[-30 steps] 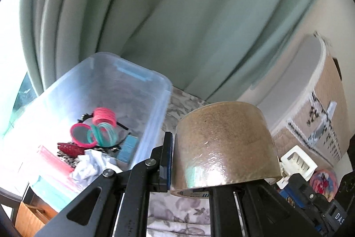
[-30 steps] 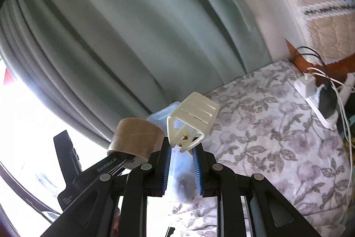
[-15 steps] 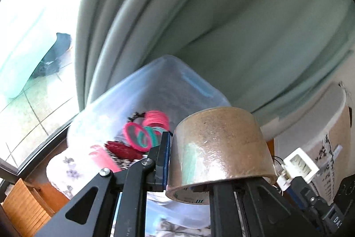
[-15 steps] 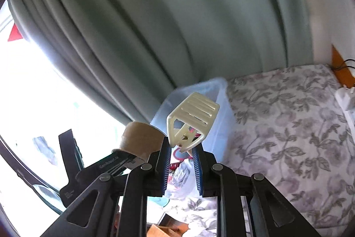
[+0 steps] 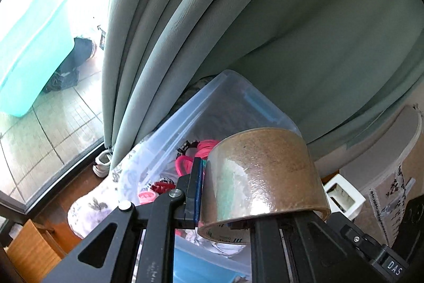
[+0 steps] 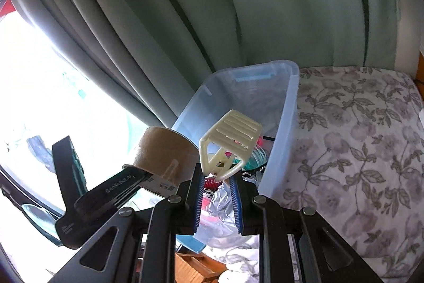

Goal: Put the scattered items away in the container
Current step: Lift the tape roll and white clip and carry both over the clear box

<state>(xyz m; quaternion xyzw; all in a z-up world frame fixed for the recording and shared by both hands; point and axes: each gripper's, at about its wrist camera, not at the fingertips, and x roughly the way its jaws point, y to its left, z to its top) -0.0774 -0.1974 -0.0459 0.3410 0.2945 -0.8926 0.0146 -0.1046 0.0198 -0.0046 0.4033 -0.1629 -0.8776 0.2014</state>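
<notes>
Container (image 6: 281, 139), the clear plastic bin, sits on the floral cloth (image 6: 357, 145) right by the green curtain (image 5: 265, 31), w/ pink bangles (image 5: 209, 145) & crumpled paper (image 6: 221, 199) already inside. Left gripper (image 5: 228, 192) is up over the bin's near edge, tilted upward, clamped on a brown tape roll (image 5: 262, 177) thru its wall. Right gripper (image 6: 217, 178) hangs just beside it, also above the bin, pinching a cream hair claw clip (image 6: 233, 137) by its base, clip sticking up & leaning right.
</notes>
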